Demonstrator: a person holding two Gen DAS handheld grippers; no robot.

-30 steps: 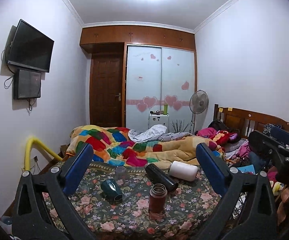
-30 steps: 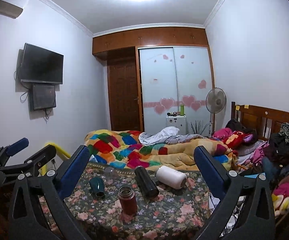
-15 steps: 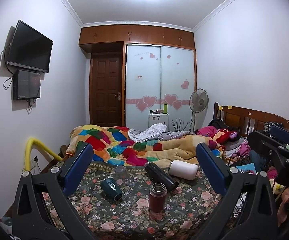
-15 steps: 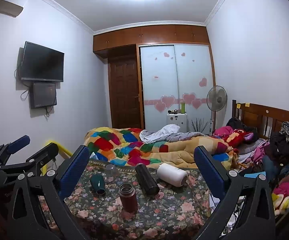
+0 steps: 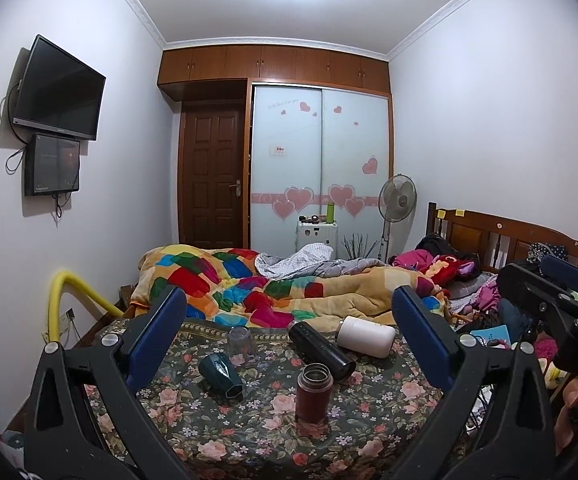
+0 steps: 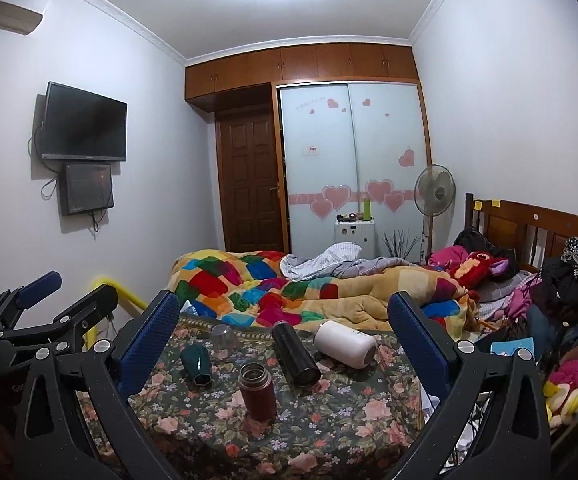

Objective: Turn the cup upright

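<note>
Both grippers, left (image 5: 289,336) and right (image 6: 283,334), are being held wide open and empty, well back from the red flask (image 5: 314,393). Left of it, the teal cup (image 5: 221,373) is lying toppled; approach is judged pending, a sideways grasp being needed.

Left tool (image 5: 289,340) — blue-padded fingers (image 5: 157,336) spread wide, nothing between them, black frame arms angling up from lower corners of own view. Seen from right wrist camera, left tool (image 6: 49,296) sits at far left, jaws apart, level with right one. Right tool (image 6: 285,340) — fingers (image 6: 417,344) equally wide apart, gripping nothing. In left wrist view, right tool (image 5: 549,280) shows at right edge, part of person's hand (image 5: 569,408) below it.
</note>
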